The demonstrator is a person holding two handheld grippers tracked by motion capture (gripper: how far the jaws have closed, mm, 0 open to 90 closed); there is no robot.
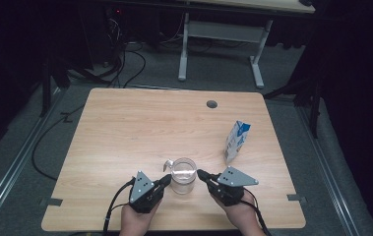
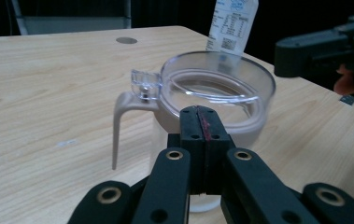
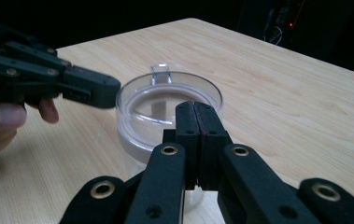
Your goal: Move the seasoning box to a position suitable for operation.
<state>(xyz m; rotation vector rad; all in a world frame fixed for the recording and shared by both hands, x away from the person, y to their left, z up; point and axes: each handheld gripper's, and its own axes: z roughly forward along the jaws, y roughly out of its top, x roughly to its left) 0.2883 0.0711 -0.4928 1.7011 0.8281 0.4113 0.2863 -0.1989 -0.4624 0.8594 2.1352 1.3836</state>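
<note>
Clear jug (image 1: 182, 175) stands near the table's (image 1: 125, 128) near edge, about centre, upright, with a clear lid and a pale handle (image 2: 118, 126) on its far-left side. No writing visible on it.

Carton (image 1: 236, 141), white and blue, stands upright to the jug's far right, apart from it. The left gripper view shows its printed panel: small text and a square code, too small to read.

Left gripper (image 1: 165, 180) sits just left of the jug, jaws pressed together with nothing between them, tips at or very near the jug's wall; contact cannot be told. Its own view shows the closed tips in front of the jug's rim.

Right gripper (image 1: 201, 173) sits just right of the jug, jaws likewise closed and empty, tips pointing at the jug's rim, very near it.

A hand (image 1: 137, 222) holds each gripper at the near edge.

Round hole (image 1: 211, 104) in the tabletop near the far edge.
</note>
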